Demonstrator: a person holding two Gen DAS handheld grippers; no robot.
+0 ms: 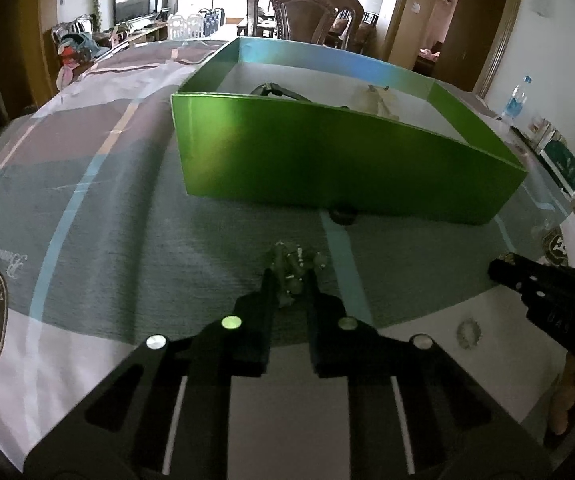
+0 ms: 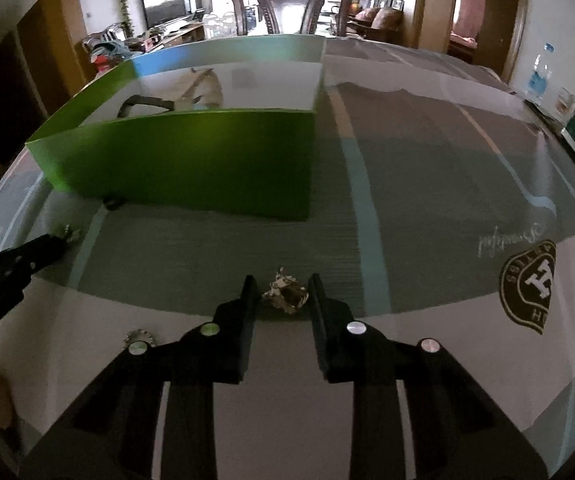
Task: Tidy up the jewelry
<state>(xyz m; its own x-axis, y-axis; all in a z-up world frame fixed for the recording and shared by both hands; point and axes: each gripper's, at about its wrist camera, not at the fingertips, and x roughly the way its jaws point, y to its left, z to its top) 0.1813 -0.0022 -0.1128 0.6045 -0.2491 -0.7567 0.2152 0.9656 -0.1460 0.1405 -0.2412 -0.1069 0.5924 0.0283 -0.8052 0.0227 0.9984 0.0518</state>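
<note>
A green box [image 1: 327,160] stands on the table, also in the right wrist view [image 2: 191,160], with a dark piece [image 1: 275,90] and a pale piece [image 1: 375,98] inside. My left gripper [image 1: 289,276] has its fingers close around a beaded jewelry cluster [image 1: 295,264] lying on the cloth; whether it grips is unclear. My right gripper [image 2: 281,280] is open, its fingers on either side of a crumpled silvery jewelry piece [image 2: 285,292] on the cloth. A small ring-shaped piece [image 1: 467,334] lies between the grippers, also in the right wrist view [image 2: 139,338].
A small dark object [image 1: 341,216] lies at the box's front wall. The tablecloth [image 1: 107,208] is striped grey and white with logos. A carved chair [image 2: 287,4] stands at the far end. A water bottle [image 1: 517,98] and boxes [image 1: 563,162] stand at the right edge.
</note>
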